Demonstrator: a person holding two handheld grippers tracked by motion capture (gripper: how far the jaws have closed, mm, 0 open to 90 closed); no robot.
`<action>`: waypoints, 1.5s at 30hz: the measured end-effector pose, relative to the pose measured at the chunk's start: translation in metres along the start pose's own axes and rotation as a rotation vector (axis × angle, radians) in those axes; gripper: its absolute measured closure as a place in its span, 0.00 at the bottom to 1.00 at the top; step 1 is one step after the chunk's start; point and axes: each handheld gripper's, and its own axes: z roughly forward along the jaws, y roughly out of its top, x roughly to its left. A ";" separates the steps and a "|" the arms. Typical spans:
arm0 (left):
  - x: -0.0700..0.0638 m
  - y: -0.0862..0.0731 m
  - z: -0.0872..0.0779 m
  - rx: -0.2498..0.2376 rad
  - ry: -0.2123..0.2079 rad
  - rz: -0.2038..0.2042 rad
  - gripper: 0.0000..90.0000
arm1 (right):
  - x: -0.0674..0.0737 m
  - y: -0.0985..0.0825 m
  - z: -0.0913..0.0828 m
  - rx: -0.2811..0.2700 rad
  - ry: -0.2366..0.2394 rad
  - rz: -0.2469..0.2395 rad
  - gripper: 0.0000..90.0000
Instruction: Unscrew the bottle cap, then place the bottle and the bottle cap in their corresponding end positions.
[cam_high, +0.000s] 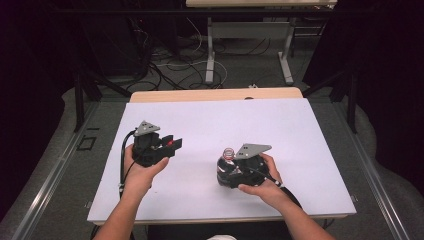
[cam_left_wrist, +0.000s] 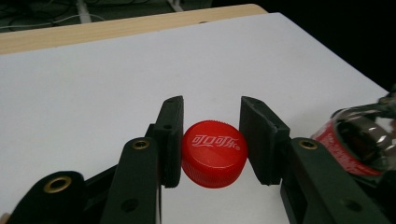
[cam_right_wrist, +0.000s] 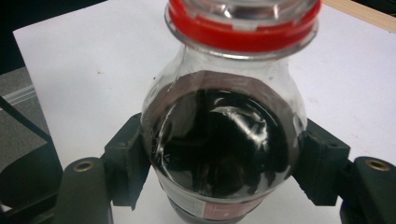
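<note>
A red bottle cap (cam_left_wrist: 214, 153) with white lettering sits between the jaws of my left gripper (cam_left_wrist: 211, 116), which is shut on it. In the high view that left gripper (cam_high: 172, 143) is over the left middle of the table, pointing right, with the cap (cam_high: 171, 143) at its tip. A small clear bottle (cam_right_wrist: 219, 107) of dark liquid has a red neck ring and an uncapped mouth. My right gripper (cam_right_wrist: 223, 163) is shut on its belly. In the high view the bottle (cam_high: 227, 161) stands right of centre with the right gripper (cam_high: 226, 171) around it. The bottle (cam_left_wrist: 359, 140) also appears at the right edge of the left gripper view.
The table has a white top (cam_high: 280, 130) with a wooden strip (cam_high: 215, 94) along its far edge. Beyond it are tangled cables (cam_high: 165, 65) on the floor and the legs of another table (cam_high: 210, 55). Black frame posts (cam_high: 79, 100) stand at both sides.
</note>
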 end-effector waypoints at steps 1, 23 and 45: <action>0.003 -0.002 0.001 0.004 0.013 0.000 0.68 | -0.001 0.000 0.000 -0.002 -0.003 0.000 0.33; 0.031 -0.031 0.010 -0.012 0.062 -0.098 0.68 | -0.041 0.031 0.014 -0.011 -0.127 0.042 0.33; 0.036 -0.037 0.013 -0.012 0.048 -0.113 0.68 | -0.091 0.060 0.086 -0.015 -0.255 0.144 0.33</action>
